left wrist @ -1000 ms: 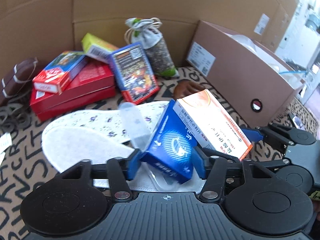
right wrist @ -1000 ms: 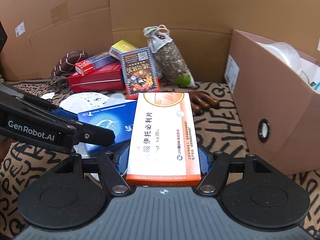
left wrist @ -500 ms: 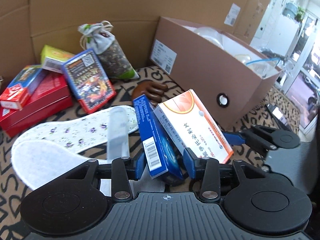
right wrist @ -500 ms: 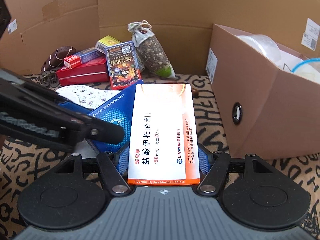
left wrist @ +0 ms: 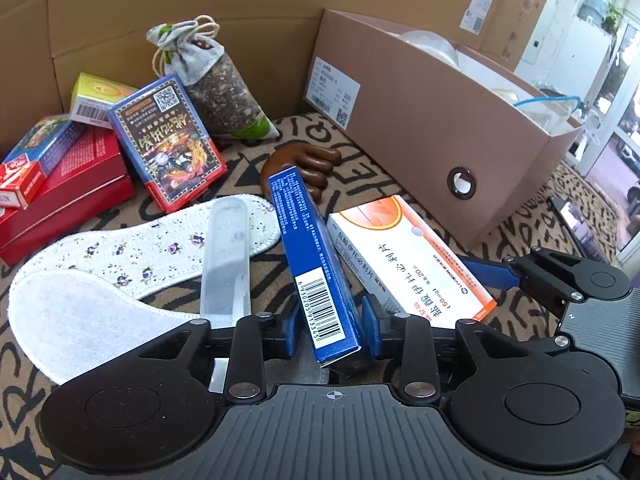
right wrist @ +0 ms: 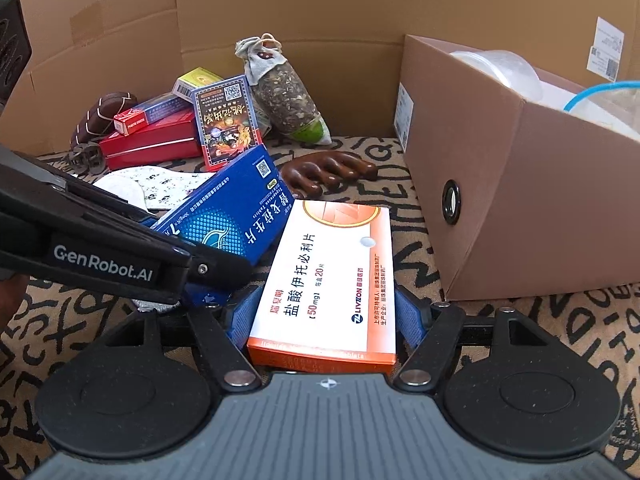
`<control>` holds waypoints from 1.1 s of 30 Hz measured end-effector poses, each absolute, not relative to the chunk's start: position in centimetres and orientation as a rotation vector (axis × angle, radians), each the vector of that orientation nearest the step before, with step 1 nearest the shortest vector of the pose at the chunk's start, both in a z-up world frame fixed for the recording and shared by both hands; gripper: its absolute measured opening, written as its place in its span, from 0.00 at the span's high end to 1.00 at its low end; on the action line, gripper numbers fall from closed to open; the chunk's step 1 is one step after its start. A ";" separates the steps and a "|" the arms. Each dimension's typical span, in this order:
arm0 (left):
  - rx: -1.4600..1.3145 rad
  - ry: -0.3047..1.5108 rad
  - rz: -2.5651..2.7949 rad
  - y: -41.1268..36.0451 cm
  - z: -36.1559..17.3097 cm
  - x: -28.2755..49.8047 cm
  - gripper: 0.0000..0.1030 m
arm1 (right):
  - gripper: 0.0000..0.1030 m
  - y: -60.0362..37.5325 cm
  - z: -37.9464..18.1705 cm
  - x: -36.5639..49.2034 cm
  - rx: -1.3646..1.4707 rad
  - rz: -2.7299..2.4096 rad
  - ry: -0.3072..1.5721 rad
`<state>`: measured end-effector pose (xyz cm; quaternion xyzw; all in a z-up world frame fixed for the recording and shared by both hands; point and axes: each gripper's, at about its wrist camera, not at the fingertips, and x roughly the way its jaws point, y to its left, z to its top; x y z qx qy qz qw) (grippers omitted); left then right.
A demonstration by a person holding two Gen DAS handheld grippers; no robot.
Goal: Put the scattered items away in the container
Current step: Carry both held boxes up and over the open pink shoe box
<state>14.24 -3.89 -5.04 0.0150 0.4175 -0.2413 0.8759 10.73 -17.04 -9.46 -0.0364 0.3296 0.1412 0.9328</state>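
My left gripper point(left wrist: 330, 328) is shut on a blue medicine box point(left wrist: 312, 256), which stands on its narrow edge with the barcode facing up. In the right wrist view the same blue box point(right wrist: 232, 216) tilts up at the left, under the left gripper's black body point(right wrist: 100, 248). My right gripper point(right wrist: 324, 316) is shut on a white and orange tablet box point(right wrist: 332, 280), held flat just right of the blue one. That tablet box point(left wrist: 408, 256) nearly touches the blue box. The brown cardboard container point(left wrist: 432, 120) stands to the right, its open top showing clear plastic lids.
On the patterned cloth lie a floral insole point(left wrist: 120, 264), a clear plastic scoop point(left wrist: 226, 256), a wooden massager point(left wrist: 308, 164), a herb sachet point(left wrist: 216, 88), a card box point(left wrist: 168, 140) and red boxes point(left wrist: 68, 192). Cardboard walls close the back. The container's side point(right wrist: 520, 200) has a round hole.
Both grippers have swung right with their boxes, bringing the container nearer. The blue box has turned from face-up onto its edge in the left gripper.
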 end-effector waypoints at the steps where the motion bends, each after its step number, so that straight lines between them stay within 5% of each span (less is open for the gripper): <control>1: 0.032 0.873 -0.502 -4.0 -5.0 14.2 0.77 | 0.28 -17.2 -9.2 10.5 -0.070 0.290 0.668; 33: 0.055 0.554 -0.521 -10.3 7.5 11.6 0.84 | 0.31 -24.0 1.8 7.2 -0.035 0.207 0.333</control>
